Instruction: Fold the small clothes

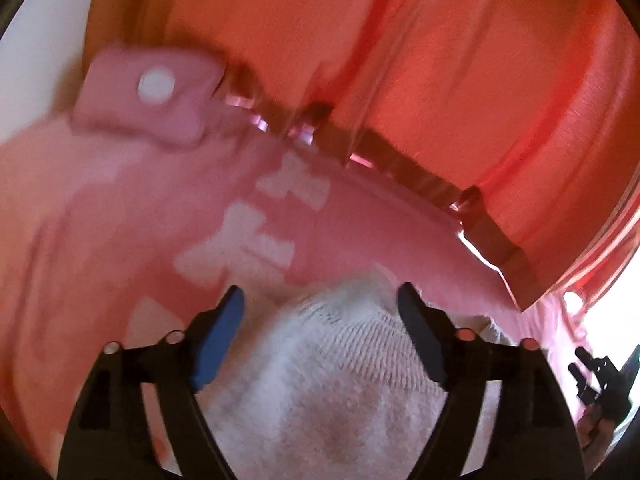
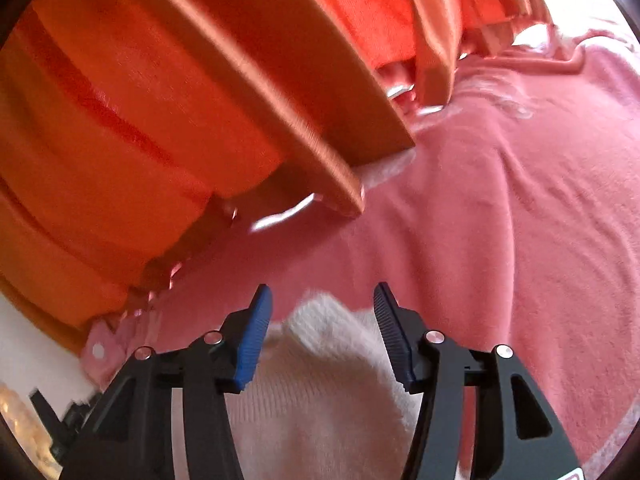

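Observation:
A white knitted garment (image 1: pixel 320 380) lies on a pink blanket (image 1: pixel 380 224) that has white patterns. My left gripper (image 1: pixel 320 300) stands open over it, its blue-padded fingers on either side of the knit's far edge and clear of the fabric. In the right wrist view the same white garment (image 2: pixel 320 380) reaches up between the fingers of my right gripper (image 2: pixel 322 300). That gripper is also open, with gaps between its pads and the cloth. The near part of the garment is hidden under both grippers.
An orange curtain (image 2: pixel 100 120) hangs behind the blanket's far edge, with a wooden board (image 2: pixel 320 140) jutting out over the pink blanket (image 2: pixel 500 220). A pink tab with a white button (image 1: pixel 156 84) sits at the blanket's corner. Black gripper parts (image 1: pixel 600 376) show at the right edge.

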Motion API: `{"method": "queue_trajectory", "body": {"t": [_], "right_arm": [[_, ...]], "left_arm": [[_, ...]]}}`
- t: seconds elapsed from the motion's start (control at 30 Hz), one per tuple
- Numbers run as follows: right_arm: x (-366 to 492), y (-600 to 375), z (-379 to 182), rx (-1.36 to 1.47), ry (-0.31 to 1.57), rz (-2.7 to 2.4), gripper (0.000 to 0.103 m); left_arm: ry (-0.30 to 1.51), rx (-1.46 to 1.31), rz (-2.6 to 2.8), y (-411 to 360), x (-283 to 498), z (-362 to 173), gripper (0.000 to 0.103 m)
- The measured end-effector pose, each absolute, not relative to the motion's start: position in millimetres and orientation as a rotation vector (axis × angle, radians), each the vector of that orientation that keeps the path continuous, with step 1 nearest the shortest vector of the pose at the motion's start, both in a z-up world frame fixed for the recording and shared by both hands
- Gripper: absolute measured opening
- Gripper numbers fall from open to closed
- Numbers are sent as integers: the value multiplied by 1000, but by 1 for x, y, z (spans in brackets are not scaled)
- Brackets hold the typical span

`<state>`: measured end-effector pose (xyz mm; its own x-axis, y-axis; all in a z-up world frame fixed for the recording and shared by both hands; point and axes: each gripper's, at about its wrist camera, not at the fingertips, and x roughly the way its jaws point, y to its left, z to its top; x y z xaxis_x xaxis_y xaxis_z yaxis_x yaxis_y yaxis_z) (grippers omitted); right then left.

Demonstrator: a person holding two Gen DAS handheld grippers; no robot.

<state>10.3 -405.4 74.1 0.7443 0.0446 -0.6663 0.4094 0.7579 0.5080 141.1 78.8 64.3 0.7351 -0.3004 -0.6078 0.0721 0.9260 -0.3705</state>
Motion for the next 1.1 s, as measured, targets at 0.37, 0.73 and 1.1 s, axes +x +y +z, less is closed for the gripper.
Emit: {"method": "queue_trajectory", "body": {"t": [0.37, 0.73, 1.1], "right_arm": [[55, -380, 48, 461, 934, -305, 7], [56, -397, 46, 536, 928, -388, 5], [40, -385, 84, 523, 805, -425, 18]], "left_arm": [[905, -181, -243, 52, 177, 25, 12], [914, -256, -155, 73, 185, 18, 8], [891, -158, -75, 60, 172, 34, 20]]}}
